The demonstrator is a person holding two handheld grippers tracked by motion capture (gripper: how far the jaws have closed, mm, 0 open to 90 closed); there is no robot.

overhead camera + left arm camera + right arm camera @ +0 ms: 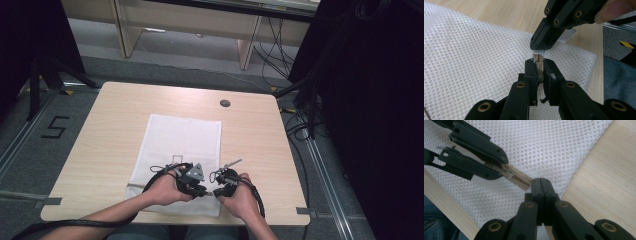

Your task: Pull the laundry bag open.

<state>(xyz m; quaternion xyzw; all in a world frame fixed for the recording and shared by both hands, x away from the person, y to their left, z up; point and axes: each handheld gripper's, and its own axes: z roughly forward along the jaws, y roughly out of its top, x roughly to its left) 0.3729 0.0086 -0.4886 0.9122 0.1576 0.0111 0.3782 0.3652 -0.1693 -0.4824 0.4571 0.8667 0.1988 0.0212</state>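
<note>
We see the white mesh bag [180, 150] lying flat on the table [100, 150], reaching its near edge. The left gripper [538, 65] pinches the bag's beige zipper [517, 178] (at the near right corner), while the right gripper [541, 182] clamps the zipper's end.

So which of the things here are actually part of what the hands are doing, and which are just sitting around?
In use:
white mesh bag
its zipper strip, clamped between the grippers
left gripper, shut on the zipper strip
right gripper, shut at the strip's end

Lying about:
round grommet in the table
cables on the floor
</note>
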